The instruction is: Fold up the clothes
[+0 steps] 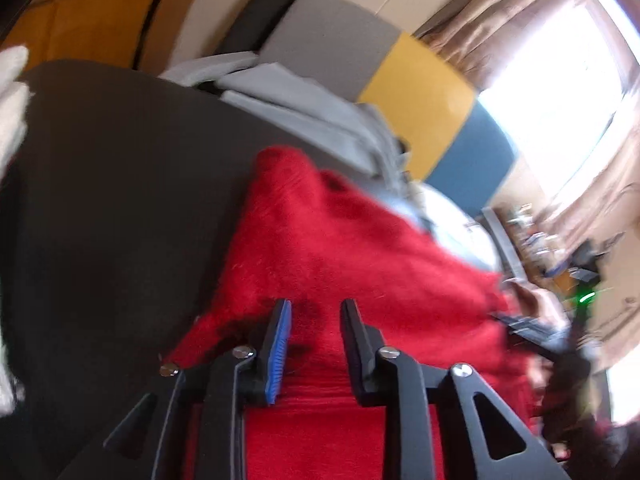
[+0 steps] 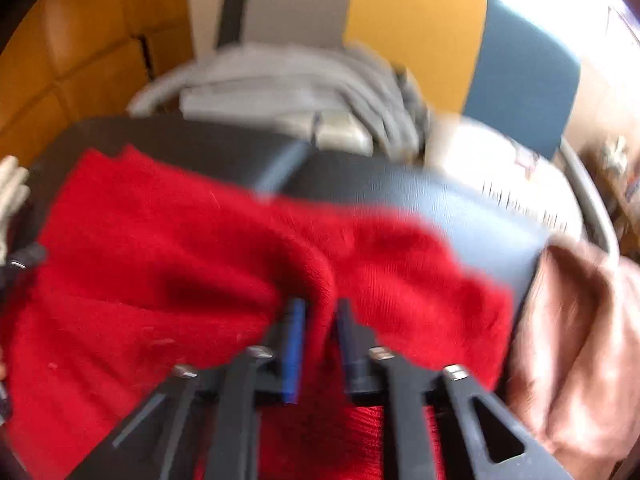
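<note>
1. Red knit sweater (image 1: 344, 240) is seen spread over dark table (image 1: 112, 184); it fills centre of both wrist views. Both frames are blurred.
2. Left gripper (image 1: 314, 312): jaws are parted w/ a clear gap; red fabric lies under and between them. Whether cloth is pinched can't be told; nothing is clamped at the tips.
3. Blue pad (image 1: 280, 344) is seen on inner face of left-hand finger, left wrist view.
4. Right gripper (image 2: 320, 312): jaws are held narrowly apart w/ a raised fold of the sweater (image 2: 168, 248) bunched between them, so it's gripping that fold.
5. In right wrist view, sweater is draped from far-left corner of table (image 2: 460, 208) down toward camera; a ridge of knit runs into the jaws.
6. Grey folded clothes (image 2: 304, 92) are stacked beyond far edge of table, apart from the sweater.
7. Pink garment (image 2: 580, 340) is seen at right, just beside sweater's edge.
8. Behind: chair back w/ grey, yellow (image 1: 420, 92) and blue panels; curtain (image 1: 512, 20) by a bright window.
9. White fabric (image 1: 12, 92) is seen at left edge of table, left wrist view.
</note>
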